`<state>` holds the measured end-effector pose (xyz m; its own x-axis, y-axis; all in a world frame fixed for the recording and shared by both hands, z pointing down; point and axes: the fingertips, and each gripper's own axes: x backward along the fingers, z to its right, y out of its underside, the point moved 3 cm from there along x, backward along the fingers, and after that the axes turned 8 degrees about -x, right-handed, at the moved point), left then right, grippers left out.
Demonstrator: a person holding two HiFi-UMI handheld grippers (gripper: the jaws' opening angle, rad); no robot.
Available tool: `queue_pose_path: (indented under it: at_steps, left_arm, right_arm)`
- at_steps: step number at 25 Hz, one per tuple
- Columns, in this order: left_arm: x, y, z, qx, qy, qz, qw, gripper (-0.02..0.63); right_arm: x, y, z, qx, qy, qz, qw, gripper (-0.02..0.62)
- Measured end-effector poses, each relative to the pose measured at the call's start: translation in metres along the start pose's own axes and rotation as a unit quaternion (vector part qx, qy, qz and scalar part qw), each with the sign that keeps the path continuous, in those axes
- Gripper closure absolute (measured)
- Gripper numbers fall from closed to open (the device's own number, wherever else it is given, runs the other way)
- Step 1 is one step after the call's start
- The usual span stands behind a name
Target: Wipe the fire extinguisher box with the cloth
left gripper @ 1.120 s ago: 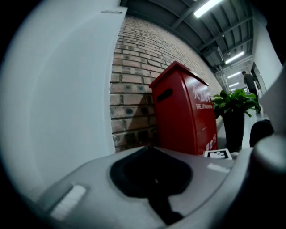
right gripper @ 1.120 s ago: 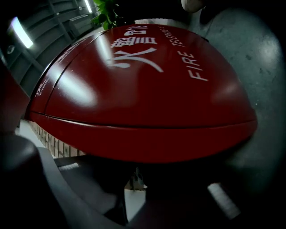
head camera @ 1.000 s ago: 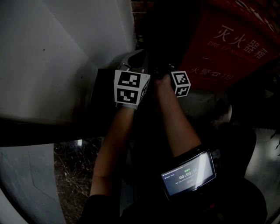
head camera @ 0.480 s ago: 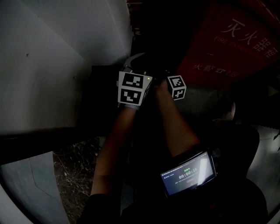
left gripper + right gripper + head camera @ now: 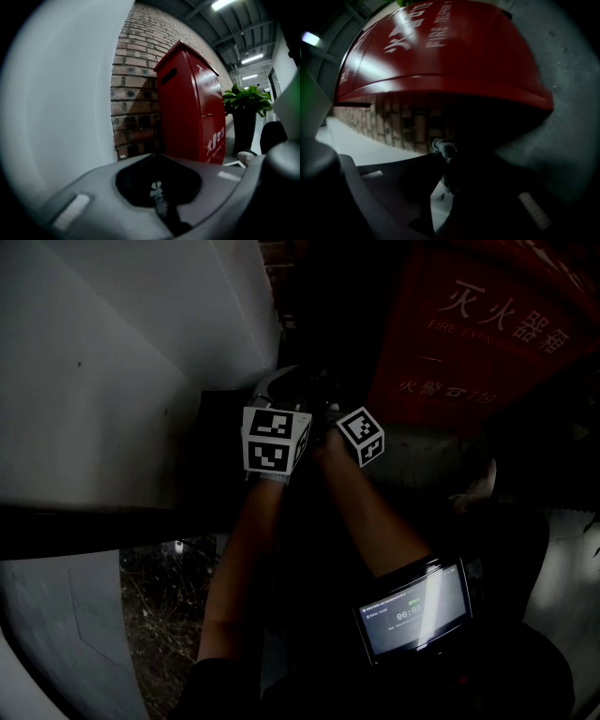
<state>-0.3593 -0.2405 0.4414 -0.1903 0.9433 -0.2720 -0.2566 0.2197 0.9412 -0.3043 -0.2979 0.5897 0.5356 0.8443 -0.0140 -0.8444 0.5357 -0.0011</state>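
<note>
The red fire extinguisher box (image 5: 469,334) stands at the upper right of the head view, against a brick wall (image 5: 133,93). In the left gripper view the red fire extinguisher box (image 5: 192,108) rises just ahead and to the right of my left gripper (image 5: 157,155), whose grey jaws meet with nothing between them. My right gripper (image 5: 445,157) is shut on a dark grey cloth (image 5: 444,149), and a tuft of it sticks out at the tips. It sits just below the sloped lid of the red fire extinguisher box (image 5: 440,47). Both marker cubes (image 5: 272,442) are side by side.
A white wall (image 5: 112,362) fills the left side, close to the left gripper. A potted plant (image 5: 246,101) stands beyond the box. A wrist-worn screen (image 5: 412,610) glows on the right forearm. The grey floor (image 5: 562,70) lies beside the box.
Both grippers have drifted a little left and up in the head view. The right one's cube has turned and closed in on the left one. Neither grip has changed.
</note>
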Motion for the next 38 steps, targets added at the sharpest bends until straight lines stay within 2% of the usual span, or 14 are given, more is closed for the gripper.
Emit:
queue_pose_path:
  at_steps: [2, 4, 8, 10, 15, 19, 21, 23, 27, 30, 32, 35, 36, 38]
  left_arm:
    - [0.015, -0.013, 0.001, 0.003, -0.006, 0.01, 0.9999, 0.604]
    - [0.033, -0.03, 0.003, 0.014, -0.013, 0.029, 0.9994, 0.606]
    - [0.056, -0.065, 0.018, 0.015, -0.018, 0.063, 0.9977, 0.604]
    - [0.061, -0.08, 0.029, 0.01, -0.013, 0.073, 0.9972, 0.604]
    - [0.064, -0.124, 0.047, 0.012, 0.003, 0.095, 0.9954, 0.604]
    - [0.064, -0.191, 0.071, 0.036, 0.046, 0.126, 0.9903, 0.604]
    - [0.066, -0.229, 0.089, 0.031, 0.069, 0.137, 0.9877, 0.604]
    - [0.067, -0.27, 0.107, 0.02, 0.089, 0.155, 0.9837, 0.604]
    - [0.064, -0.337, 0.138, 0.001, 0.125, 0.191, 0.9736, 0.604]
    - [0.061, -0.368, 0.15, -0.018, 0.129, 0.193, 0.9725, 0.604]
    - [0.06, -0.387, 0.151, -0.028, 0.122, 0.193, 0.9733, 0.604]
    - [0.058, -0.412, 0.141, -0.042, 0.103, 0.185, 0.9765, 0.604]
    - [0.057, -0.418, 0.133, -0.047, 0.092, 0.18, 0.9783, 0.604]
    - [0.052, -0.427, 0.115, -0.054, 0.066, 0.165, 0.9827, 0.604]
  right_arm:
    - [0.011, 0.017, -0.042, 0.061, -0.046, -0.062, 0.995, 0.551]
    - [0.028, 0.027, -0.081, 0.128, -0.08, -0.111, 0.982, 0.551]
    - [0.069, 0.015, -0.132, 0.278, -0.129, -0.16, 0.938, 0.552]
    - [0.09, -0.002, -0.153, 0.367, -0.145, -0.169, 0.903, 0.552]
    - [0.138, -0.058, -0.216, 0.551, -0.183, -0.175, 0.795, 0.552]
    - [0.167, -0.108, -0.28, 0.657, -0.2, -0.177, 0.705, 0.552]
    - [0.18, -0.126, -0.311, 0.702, -0.201, -0.188, 0.657, 0.552]
    - [0.193, -0.143, -0.344, 0.737, -0.195, -0.197, 0.617, 0.551]
    - [0.211, -0.174, -0.4, 0.779, -0.191, -0.205, 0.561, 0.552]
    - [0.217, -0.185, -0.44, 0.804, -0.194, -0.214, 0.52, 0.551]
    - [0.212, -0.188, -0.469, 0.822, -0.197, -0.214, 0.491, 0.551]
    - [0.187, -0.189, -0.509, 0.85, -0.21, -0.209, 0.436, 0.551]
    - [0.174, -0.188, -0.52, 0.856, -0.211, -0.21, 0.422, 0.551]
    - [0.145, -0.186, -0.535, 0.862, -0.2, -0.223, 0.409, 0.551]
